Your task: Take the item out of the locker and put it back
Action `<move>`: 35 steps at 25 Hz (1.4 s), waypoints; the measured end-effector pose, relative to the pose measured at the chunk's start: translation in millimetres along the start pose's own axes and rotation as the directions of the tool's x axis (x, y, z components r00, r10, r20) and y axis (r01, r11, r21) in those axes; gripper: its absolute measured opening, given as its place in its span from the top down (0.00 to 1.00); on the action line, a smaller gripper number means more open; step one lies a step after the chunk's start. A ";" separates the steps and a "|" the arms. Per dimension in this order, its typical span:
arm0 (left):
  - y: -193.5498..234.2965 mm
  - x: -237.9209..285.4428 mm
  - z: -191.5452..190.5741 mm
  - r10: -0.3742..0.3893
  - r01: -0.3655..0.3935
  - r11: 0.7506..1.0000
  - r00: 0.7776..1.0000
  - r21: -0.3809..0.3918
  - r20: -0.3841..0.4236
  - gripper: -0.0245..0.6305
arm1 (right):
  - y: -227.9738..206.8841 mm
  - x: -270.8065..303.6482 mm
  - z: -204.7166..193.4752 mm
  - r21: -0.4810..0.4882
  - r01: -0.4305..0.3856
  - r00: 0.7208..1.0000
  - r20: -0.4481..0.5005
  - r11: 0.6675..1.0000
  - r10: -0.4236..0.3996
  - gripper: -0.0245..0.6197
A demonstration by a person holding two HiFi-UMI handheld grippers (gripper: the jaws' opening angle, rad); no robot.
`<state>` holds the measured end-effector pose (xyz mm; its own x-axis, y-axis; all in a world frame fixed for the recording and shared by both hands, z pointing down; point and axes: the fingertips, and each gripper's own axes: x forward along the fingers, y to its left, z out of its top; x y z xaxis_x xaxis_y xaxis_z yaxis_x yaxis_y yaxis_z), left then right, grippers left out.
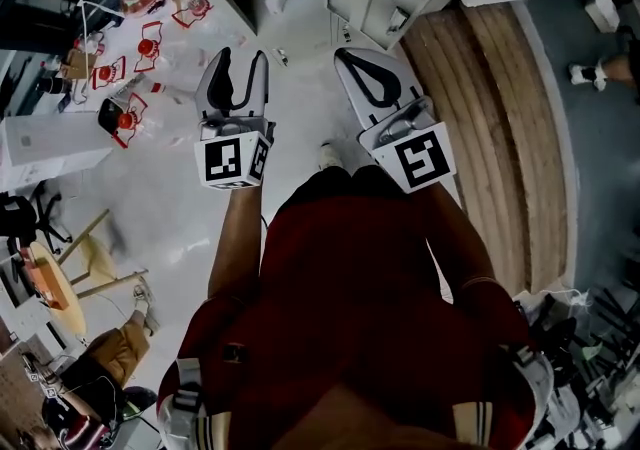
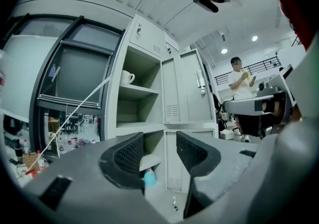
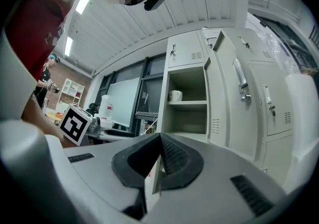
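While the open locker (image 2: pixel 147 36) stands well ahead of me, both tongs are empty.
The left gripper (image 1: pixel 243 58) has its jaws wide apart on nothing; the right gripper (image 1: pixel 348 56) has its tips together, also bare. A white mug (image 2: pixel 127 76) sits on the upper shelf and a teal bottle (image 2: pixel 149 177) lower down. I'd go in level with the left, keeping clear of the door.
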<state>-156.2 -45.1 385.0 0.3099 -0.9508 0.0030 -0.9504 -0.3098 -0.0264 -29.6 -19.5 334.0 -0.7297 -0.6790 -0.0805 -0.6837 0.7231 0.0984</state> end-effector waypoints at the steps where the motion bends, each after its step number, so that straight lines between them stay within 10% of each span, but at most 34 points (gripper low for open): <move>1: 1.5 4.9 -1.3 0.003 -0.003 1.000 1.000 0.000 -0.005 0.68 | -3.2 4.2 -0.8 0.000 -0.003 1.000 0.000 1.000 0.003 0.97; 16: 29.1 83.2 -43.7 0.132 -0.135 0.990 0.988 -0.028 -0.083 0.66 | -58.5 69.2 -52.5 0.005 -0.072 0.994 -0.079 0.997 0.073 0.97; 35: 68.4 178.6 -184.9 0.153 -0.170 0.984 0.963 -0.060 -0.221 0.63 | -79.4 139.2 -151.4 -0.006 -0.120 0.978 -0.172 0.993 0.117 0.97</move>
<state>-170.8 -237.2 568.6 0.1472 -0.9643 0.2199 -0.9891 -0.1432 0.0338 -75.6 -190.6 465.1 -0.7925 -0.6011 0.1029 -0.5911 0.7986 0.1131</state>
